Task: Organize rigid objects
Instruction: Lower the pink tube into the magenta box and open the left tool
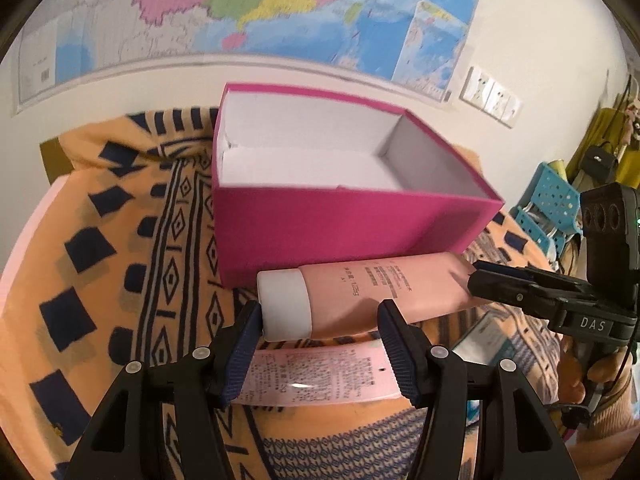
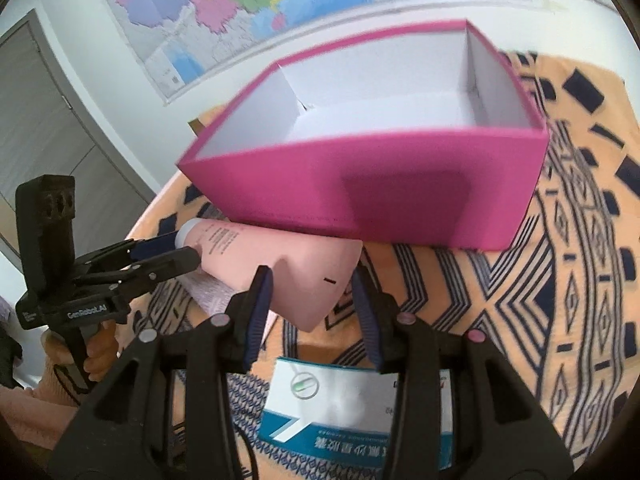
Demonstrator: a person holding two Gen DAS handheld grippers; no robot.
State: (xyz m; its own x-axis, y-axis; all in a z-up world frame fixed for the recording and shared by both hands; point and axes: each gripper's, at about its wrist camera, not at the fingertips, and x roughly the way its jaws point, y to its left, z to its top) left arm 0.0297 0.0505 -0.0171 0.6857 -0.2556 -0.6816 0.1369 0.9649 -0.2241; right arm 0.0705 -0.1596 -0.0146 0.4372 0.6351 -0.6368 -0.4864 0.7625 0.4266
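The left gripper [image 1: 316, 344] stands with its jaws spread wide, bracketing the white cap [image 1: 285, 305] end of the pink tube [image 1: 380, 292] without clearly pressing it; the right gripper [image 2: 310, 312] is likewise spread, its blue pads either side of the tube's flat crimped tail, and whether either pad touches is hard to tell. The tube lies crosswise, just in front of the magenta box [image 1: 344, 236] and close against its near wall; a pale pink labelled package [image 1: 320, 380] lies under the left gripper, and a blue-and-white carton [image 2: 352, 412] lies under the right one, all on the patterned orange cloth [image 1: 120, 280].

The risks, as I judge them: a pinch on the smooth round cap may slip, letting the tube swing or drop; closing on the thin soft tail may fold it rather than hold it; lifting too low would knock the tube against the box wall and shove the light, empty box across the cloth; a low pad could also snag the package beneath.
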